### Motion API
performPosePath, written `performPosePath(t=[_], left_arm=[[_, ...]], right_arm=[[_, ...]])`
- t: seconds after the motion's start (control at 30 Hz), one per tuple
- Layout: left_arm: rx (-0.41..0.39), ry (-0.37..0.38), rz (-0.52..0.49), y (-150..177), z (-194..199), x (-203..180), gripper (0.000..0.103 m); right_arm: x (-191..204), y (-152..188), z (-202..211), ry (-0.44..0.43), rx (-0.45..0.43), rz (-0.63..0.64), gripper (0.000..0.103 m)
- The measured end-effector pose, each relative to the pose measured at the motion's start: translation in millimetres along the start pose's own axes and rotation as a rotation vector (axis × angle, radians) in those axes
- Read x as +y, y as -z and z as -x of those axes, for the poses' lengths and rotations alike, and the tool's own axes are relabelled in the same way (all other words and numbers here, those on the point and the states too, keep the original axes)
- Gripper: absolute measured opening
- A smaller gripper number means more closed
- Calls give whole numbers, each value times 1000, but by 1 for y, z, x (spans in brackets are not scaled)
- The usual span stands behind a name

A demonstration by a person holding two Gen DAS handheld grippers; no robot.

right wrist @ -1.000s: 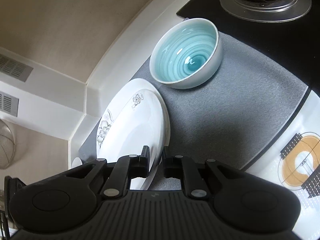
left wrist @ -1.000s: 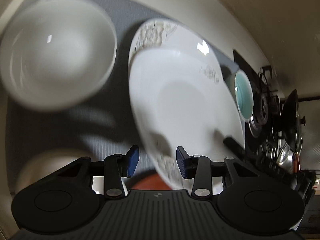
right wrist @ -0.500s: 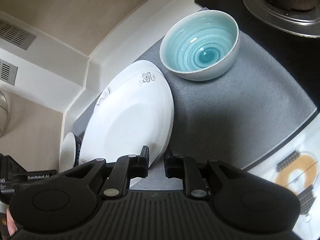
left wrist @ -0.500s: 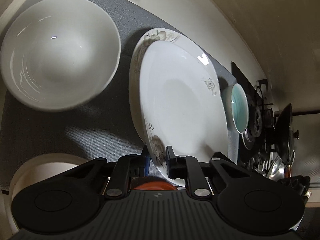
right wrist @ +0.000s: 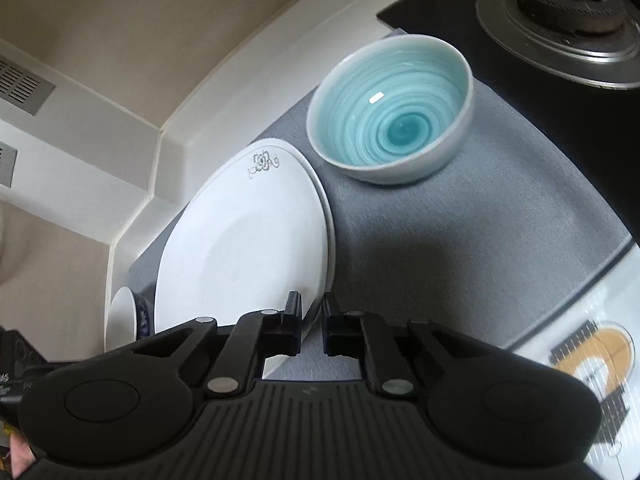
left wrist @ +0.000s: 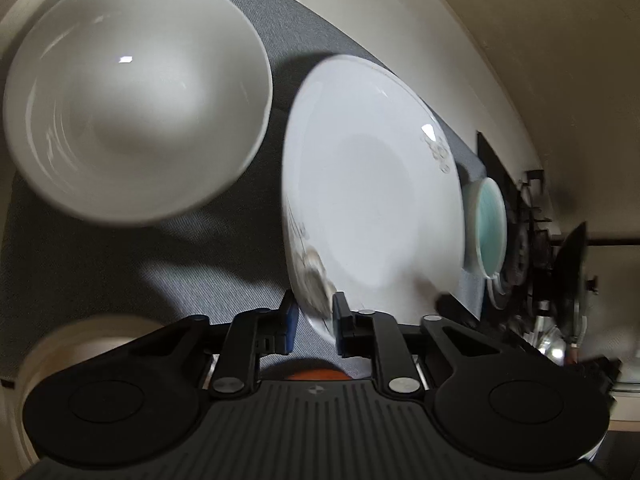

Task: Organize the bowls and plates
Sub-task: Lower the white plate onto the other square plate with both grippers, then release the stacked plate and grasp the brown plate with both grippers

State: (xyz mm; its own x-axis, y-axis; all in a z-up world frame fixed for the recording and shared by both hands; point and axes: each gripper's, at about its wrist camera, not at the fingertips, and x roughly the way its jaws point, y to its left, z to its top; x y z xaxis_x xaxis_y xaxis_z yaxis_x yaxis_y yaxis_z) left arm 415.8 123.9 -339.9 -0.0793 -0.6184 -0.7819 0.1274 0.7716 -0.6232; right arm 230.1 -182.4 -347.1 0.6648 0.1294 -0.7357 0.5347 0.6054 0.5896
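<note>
A white plate with a flower print point(left wrist: 372, 200) lies on a grey mat point(left wrist: 120, 264); it also shows in the right wrist view point(right wrist: 244, 248), where a second plate rim shows under it. My left gripper point(left wrist: 314, 314) is shut on the plate's near rim. My right gripper point(right wrist: 311, 320) is shut on the opposite rim. A large white bowl point(left wrist: 128, 92) stands left of the plate. A small turquoise bowl point(right wrist: 390, 108) stands beyond it, toward the stove.
A gas burner point(right wrist: 560, 12) on a black hob sits behind the turquoise bowl. A pan and utensils point(left wrist: 568, 280) crowd the far right. A pale round rim point(left wrist: 72, 344) lies near left. A small blue-patterned bowl point(right wrist: 124, 316) stands beyond the plates.
The left gripper closed from open onto the plate rim a second ago. The top plate now sits squarely over the lower plate, whose offset rim no longer shows in the left view.
</note>
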Motion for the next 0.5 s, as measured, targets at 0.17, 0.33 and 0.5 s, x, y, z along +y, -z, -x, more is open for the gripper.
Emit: performPosePath(t=[0.17, 0.33, 0.5], left_arm=[[-30, -9, -55, 6, 7, -5, 24], [-49, -48, -80, 2, 2, -5, 18], [-62, -67, -94, -2, -2, -8, 19]], right_arm=[[-8, -2, 5, -38, -8, -51, 27], [-7, 2, 8, -22, -16, -2, 52], [1, 0, -2, 49, -4, 67, 34]])
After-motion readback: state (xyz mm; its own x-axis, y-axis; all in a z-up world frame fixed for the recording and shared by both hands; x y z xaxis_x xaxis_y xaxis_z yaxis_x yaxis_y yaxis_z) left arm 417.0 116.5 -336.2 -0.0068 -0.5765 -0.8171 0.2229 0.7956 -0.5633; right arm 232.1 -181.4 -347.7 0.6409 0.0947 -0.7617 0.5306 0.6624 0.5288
